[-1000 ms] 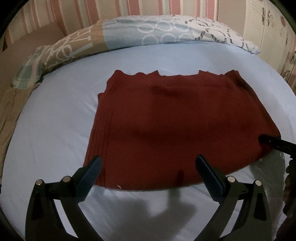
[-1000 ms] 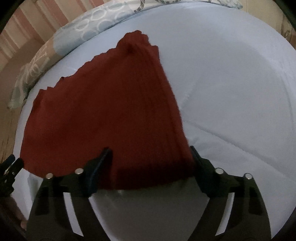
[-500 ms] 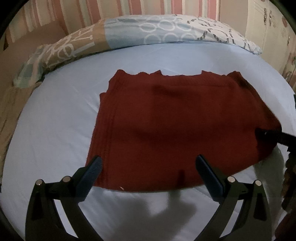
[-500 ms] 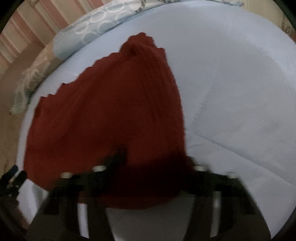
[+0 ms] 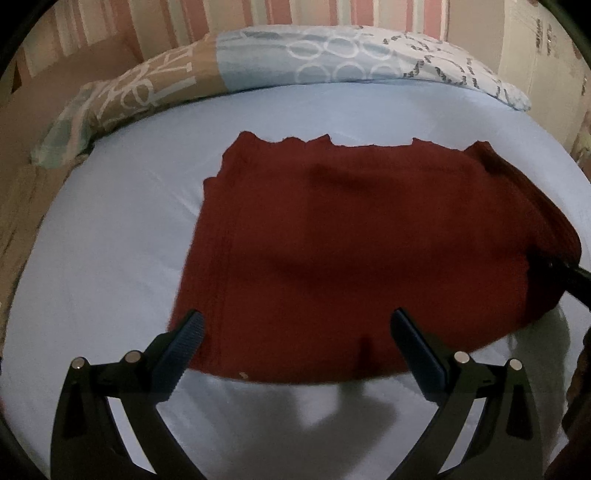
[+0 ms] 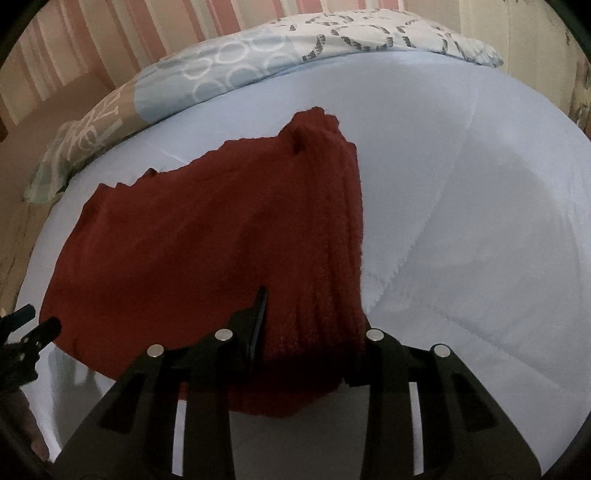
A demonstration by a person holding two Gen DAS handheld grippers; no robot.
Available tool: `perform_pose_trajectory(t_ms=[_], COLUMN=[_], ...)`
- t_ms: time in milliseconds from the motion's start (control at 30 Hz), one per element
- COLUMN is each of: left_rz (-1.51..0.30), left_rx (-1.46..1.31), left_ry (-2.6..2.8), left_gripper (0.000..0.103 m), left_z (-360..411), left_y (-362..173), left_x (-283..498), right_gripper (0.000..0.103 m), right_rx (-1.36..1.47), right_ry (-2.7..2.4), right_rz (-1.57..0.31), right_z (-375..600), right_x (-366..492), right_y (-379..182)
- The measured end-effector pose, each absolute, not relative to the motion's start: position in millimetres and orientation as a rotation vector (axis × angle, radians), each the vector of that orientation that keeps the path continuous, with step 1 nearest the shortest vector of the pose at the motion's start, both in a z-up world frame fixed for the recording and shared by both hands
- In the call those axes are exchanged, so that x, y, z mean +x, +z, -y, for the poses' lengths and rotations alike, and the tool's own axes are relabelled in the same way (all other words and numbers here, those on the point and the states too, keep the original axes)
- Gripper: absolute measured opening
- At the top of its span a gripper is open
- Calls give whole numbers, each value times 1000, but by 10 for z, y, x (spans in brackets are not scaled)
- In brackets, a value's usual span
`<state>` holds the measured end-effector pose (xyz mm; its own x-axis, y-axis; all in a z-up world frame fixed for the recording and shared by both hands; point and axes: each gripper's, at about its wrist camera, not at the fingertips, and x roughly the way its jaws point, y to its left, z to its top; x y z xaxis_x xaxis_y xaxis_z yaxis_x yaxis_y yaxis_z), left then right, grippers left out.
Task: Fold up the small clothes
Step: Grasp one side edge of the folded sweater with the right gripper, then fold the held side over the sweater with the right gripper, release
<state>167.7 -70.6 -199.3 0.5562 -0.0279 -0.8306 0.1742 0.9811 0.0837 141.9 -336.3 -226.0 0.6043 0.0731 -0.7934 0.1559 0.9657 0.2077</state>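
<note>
A dark red knitted garment (image 5: 351, 240) lies spread on the light blue bed sheet (image 5: 110, 240). My left gripper (image 5: 295, 343) is open, its blue-padded jaws wide apart over the garment's near hem, holding nothing. My right gripper (image 6: 310, 332) is shut on the garment's near right corner (image 6: 314, 314), which bunches between the jaws and lifts off the sheet. The right gripper shows in the left wrist view (image 5: 554, 269) at the cloth's right edge. The left gripper shows at the left edge of the right wrist view (image 6: 22, 332).
A patterned pillow or duvet (image 5: 295, 66) lies along the far edge of the bed, against a striped wall (image 5: 332, 11). A pale wardrobe (image 5: 543, 40) stands at the far right. Bare sheet (image 6: 480, 184) extends right of the garment.
My right gripper has closed on the garment's right corner and lifted it, bunching the cloth. My left gripper has stayed open at the near hem.
</note>
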Motion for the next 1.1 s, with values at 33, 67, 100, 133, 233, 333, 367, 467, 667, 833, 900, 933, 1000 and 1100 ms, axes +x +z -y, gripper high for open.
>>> perform_pose_trajectory(t_ms=[33, 67, 100, 133, 233, 333, 367, 467, 667, 833, 900, 933, 1000, 1100], left_rz=[-986, -998, -1010, -1017, -1032, -1043, -1045, -1045, -1034, -1019, -1020, -1015, -975, -920], left_rx=[156, 149, 140, 133, 153, 186, 200, 190, 206, 222, 204, 193, 172, 169], left_ry=[-118, -118, -120, -125, -121, -124, -115, -116, -120, -130, -147, -153, -171, -168], left_gripper=[101, 101, 101, 101, 101, 101, 101, 101, 102, 102, 101, 101, 101, 101], left_z=[738, 768, 811, 846, 986, 1093, 1112, 1089, 1105, 1121, 1060, 1018, 905, 630], left_y=[-2026, -2058, -2098, -2130, -2250, -2362, -2398, -2442, -2464, -2458, -2375, -2323, -2131, -1864], left_x=[1712, 1738, 1770, 1789, 1839, 1855, 1855, 1860, 1863, 1887, 1882, 1873, 1832, 1820], right_gripper=[32, 32, 32, 32, 32, 32, 32, 32, 32, 30, 30, 29, 28, 27], right_rx=[263, 260, 261, 260, 250, 247, 247, 251, 269, 236, 228, 227, 245, 228], right_ry=[-49, -50, -51, -52, -56, -54, -54, -54, -42, 4, 25, 38, 73, 120], right_rz=[-928, -929, -928, -927, -931, -924, -921, -910, -846, -818, -803, -789, -760, -730], right_z=[3351, 3348, 3343, 3343, 3341, 3342, 3341, 3338, 3286, 3085, 2999, 2945, 2839, 2601], right_x=[1433, 1441, 1437, 1431, 1420, 1406, 1403, 1396, 1351, 1423, 1457, 1470, 1495, 1560], right_y=[-2263, -2267, -2262, -2263, -2288, -2296, -2299, -2301, -2161, -1967, -1871, -1801, -1654, -1460])
